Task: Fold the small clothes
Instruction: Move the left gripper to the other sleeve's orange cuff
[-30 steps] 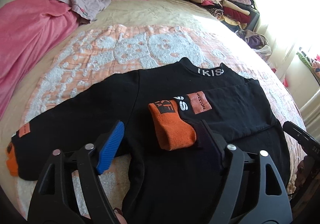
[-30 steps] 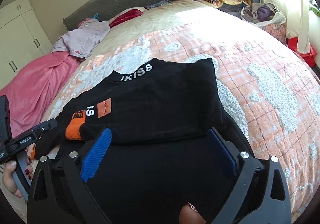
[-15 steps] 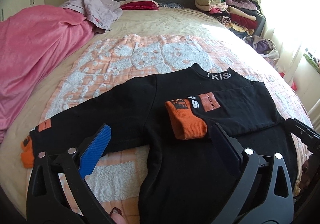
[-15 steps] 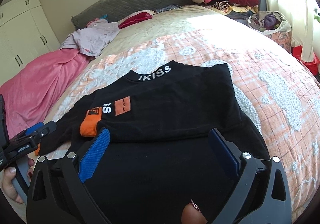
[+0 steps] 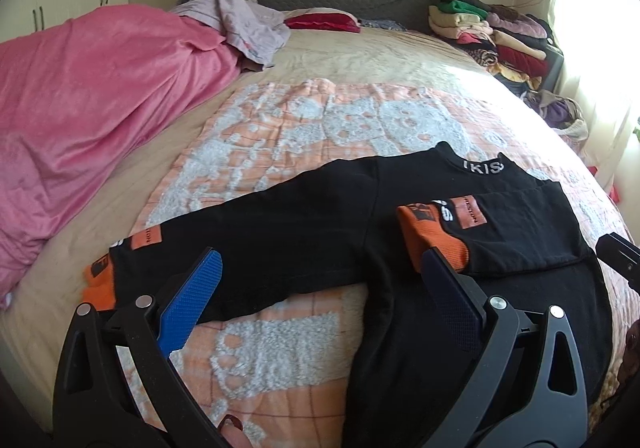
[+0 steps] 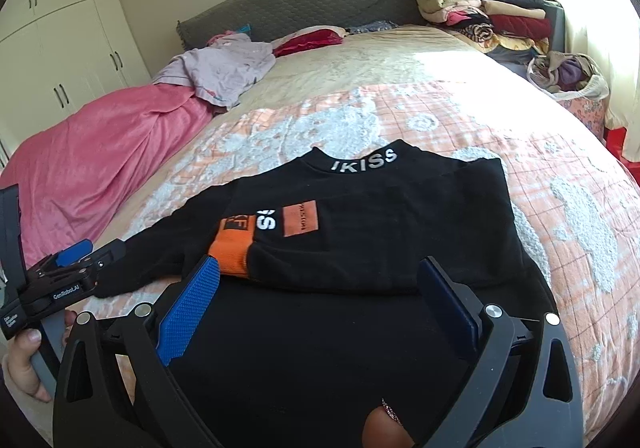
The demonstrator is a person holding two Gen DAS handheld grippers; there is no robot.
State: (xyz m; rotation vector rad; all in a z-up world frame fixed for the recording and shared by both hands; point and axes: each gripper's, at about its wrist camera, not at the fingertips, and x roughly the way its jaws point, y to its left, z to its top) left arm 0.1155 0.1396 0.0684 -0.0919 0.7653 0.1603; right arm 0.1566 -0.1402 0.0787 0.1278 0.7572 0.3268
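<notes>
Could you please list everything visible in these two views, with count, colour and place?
sweater: one, black with orange cuffs, flat on the quilt, one sleeve folded across the chest, the other stretched out
quilt: one, peach and white, spread over the bed
blanket: one, pink, heaped along the bed's side
lilac garment: one, crumpled near the headboard
red cushion: one, by the headboard
headboard: one, grey, quilted
clothes stack: one, mixed colours, beside the bed head
bag: one, white, holding clothes, below the stack
wardrobe: white doors, beyond the blanket
left gripper: black, blue pads, open, empty
right gripper: black, blue pads, open, empty
hand: one, holding the left gripper's handle
</notes>
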